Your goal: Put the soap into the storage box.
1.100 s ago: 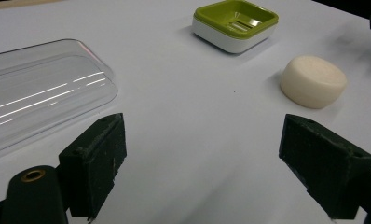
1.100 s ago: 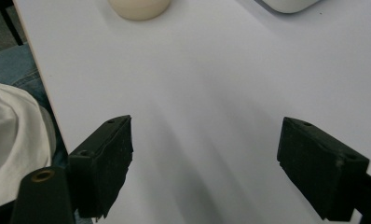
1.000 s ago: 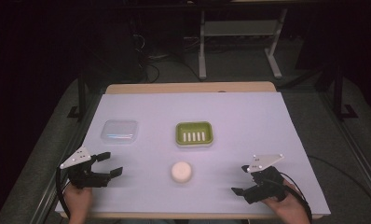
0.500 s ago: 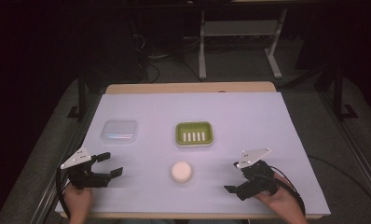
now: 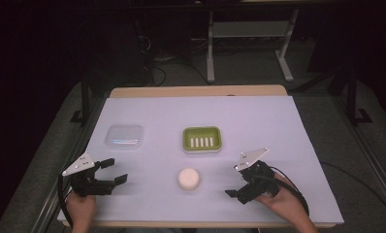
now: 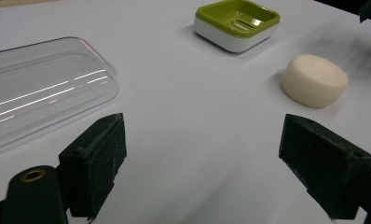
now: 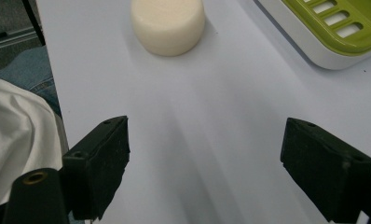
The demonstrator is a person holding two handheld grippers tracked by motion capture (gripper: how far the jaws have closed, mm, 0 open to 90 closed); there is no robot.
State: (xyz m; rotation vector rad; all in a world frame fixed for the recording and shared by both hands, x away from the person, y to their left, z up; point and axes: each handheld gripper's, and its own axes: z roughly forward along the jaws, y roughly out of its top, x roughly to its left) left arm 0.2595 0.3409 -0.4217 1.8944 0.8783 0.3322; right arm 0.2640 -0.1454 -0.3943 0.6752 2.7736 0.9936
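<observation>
White-covered table [image 5: 278, 126] seen from above. The round cream soap [image 5: 189, 178] lies near the front edge, between the two hand-held grippers and apart from both. The left gripper [image 5: 114, 172], at the near left, has its jaws spread wide and empty; the right gripper [image 5: 237, 188], at the near right, is likewise spread and empty. Beyond the soap sits the green soap dish [image 5: 202, 139]; a clear plastic lid [image 5: 124, 137] lies to its left.
</observation>
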